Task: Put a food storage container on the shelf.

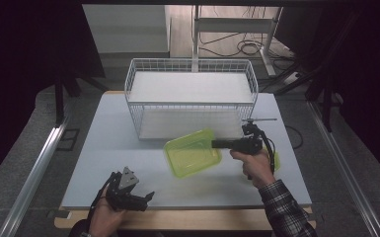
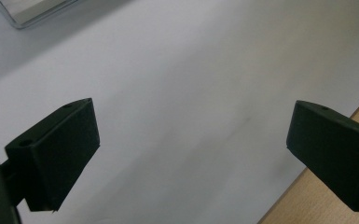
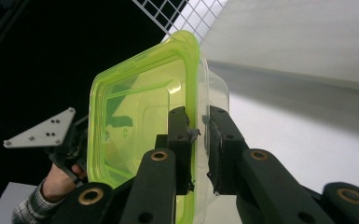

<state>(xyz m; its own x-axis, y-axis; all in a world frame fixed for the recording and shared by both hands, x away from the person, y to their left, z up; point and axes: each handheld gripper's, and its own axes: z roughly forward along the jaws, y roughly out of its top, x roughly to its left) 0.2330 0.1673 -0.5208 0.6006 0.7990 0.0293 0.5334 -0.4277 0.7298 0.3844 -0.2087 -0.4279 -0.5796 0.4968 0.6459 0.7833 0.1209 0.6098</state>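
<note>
Right gripper (image 3: 198, 140) is clamping the rim of a lidded container (image 3: 140, 121), lime-green lid facing left, clear tub facing right. Wire basket (image 3: 182, 18) is showing beyond its top edge. Left gripper (image 3: 60, 140), with its grey plate, is sitting in a hand at lower left.

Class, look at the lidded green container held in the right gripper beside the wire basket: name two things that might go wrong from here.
1. The right gripper pinches only one edge of the green-lidded container, so it may tilt or slip out.
2. The wire basket stands close behind; the container's far corner might catch its front rim.
</note>
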